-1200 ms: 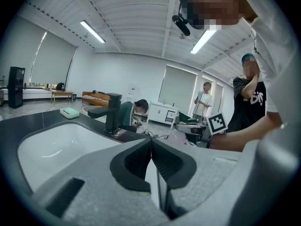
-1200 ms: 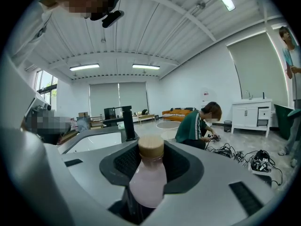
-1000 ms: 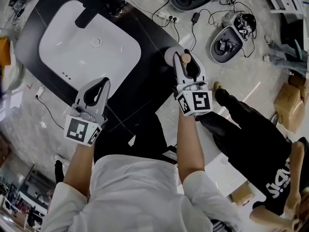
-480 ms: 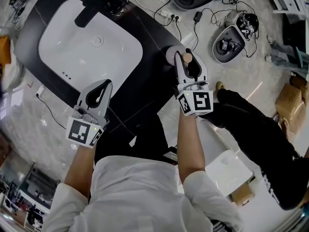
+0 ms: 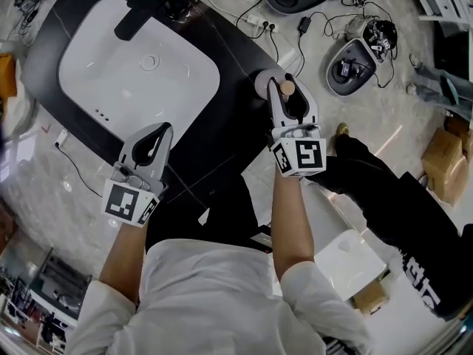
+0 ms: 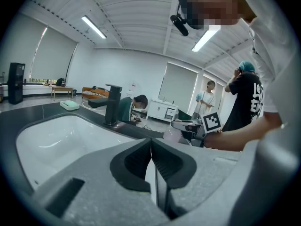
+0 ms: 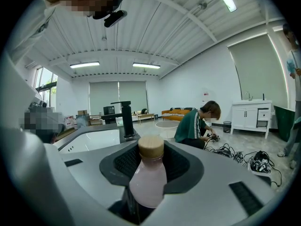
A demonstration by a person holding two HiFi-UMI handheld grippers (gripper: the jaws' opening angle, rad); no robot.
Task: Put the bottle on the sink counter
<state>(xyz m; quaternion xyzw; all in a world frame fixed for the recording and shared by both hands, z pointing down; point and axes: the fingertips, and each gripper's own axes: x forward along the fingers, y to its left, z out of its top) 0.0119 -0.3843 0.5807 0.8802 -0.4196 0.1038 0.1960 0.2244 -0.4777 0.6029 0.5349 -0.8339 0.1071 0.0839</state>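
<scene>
My right gripper (image 5: 289,89) is clamped round the belly of the pink bottle (image 7: 147,182), over the bench's (image 5: 230,59) right corner. It looks light, stiff and slick, so holding below the shoulder seems safest. My left gripper (image 6: 151,146) is closed and empty.

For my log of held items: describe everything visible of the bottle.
The bottle is small, with a pale pink frosted-looking body and a round tan cap, seemingly wood. It stands upright, its body clamped between the jaws of the right gripper. In the head view it is at the right edge of the black sink counter; whether its base rests there can't be told.
</scene>
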